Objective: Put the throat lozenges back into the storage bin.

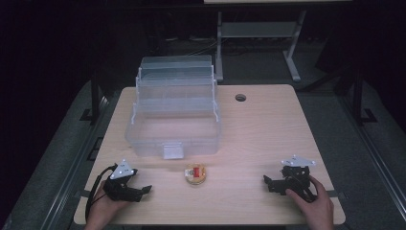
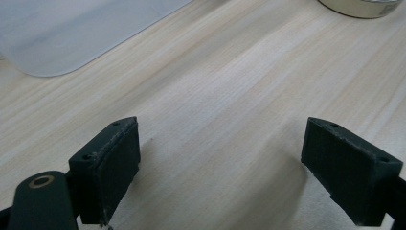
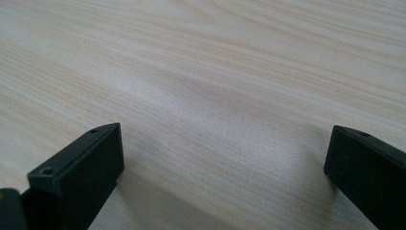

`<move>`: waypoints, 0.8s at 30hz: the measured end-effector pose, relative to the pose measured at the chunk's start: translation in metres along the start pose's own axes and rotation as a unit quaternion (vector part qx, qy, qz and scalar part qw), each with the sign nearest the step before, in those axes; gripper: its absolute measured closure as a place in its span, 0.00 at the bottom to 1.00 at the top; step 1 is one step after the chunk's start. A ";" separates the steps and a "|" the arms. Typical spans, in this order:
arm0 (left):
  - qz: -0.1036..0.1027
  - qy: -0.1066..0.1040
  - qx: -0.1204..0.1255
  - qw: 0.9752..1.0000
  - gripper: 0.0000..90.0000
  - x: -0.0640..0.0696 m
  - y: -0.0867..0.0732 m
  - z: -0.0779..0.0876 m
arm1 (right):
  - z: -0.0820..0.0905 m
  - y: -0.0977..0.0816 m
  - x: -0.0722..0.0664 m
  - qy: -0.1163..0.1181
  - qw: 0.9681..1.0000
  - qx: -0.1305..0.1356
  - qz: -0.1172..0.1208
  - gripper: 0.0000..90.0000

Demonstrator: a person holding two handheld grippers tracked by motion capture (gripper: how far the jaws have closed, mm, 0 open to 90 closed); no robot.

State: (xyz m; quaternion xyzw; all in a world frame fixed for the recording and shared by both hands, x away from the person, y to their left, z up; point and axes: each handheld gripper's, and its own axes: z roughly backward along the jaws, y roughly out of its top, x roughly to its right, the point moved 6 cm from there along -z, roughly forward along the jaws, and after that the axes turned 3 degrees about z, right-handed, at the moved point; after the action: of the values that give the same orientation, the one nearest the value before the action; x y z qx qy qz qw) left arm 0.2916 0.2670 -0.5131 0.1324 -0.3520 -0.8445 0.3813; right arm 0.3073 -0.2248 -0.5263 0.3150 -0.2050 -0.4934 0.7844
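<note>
A clear plastic storage box with raised tiered trays stands open on the wooden table, left of centre. A small round tin with a red and yellow label sits just in front of the box. My left gripper rests near the front left edge, pointing right toward the tin, jaws open and empty. In the left gripper view my left gripper has bare wood between its jaws, with the tin's rim at top right and the box's base at top left. My right gripper lies at front right, open; my right gripper faces bare wood.
A round cable hole is in the table's back right part. Behind the table stands a white desk frame on a dark floor. Bare wood stretches between the tin and the right gripper.
</note>
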 end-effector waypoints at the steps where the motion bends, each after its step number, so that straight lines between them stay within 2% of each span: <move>1: 0.001 -0.002 -0.001 1.000 0.14 0.001 0.000 0.000 | 0.000 0.000 0.000 0.000 1.000 0.000 0.000 0.00; 12: 0.010 -0.010 -0.005 1.000 0.14 0.004 0.002 0.009 | 0.000 0.000 0.000 0.000 1.000 0.000 0.001 0.00; 24: -0.005 -0.017 -0.008 1.000 0.15 0.011 0.011 0.009 | 0.000 0.000 0.000 0.000 1.000 0.000 0.000 0.00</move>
State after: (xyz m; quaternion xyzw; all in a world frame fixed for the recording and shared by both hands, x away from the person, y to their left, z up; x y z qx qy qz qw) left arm 0.2862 0.2586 -0.4989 0.1169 -0.3509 -0.8511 0.3726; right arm 0.3073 -0.2248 -0.5263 0.3148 -0.2051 -0.4933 0.7845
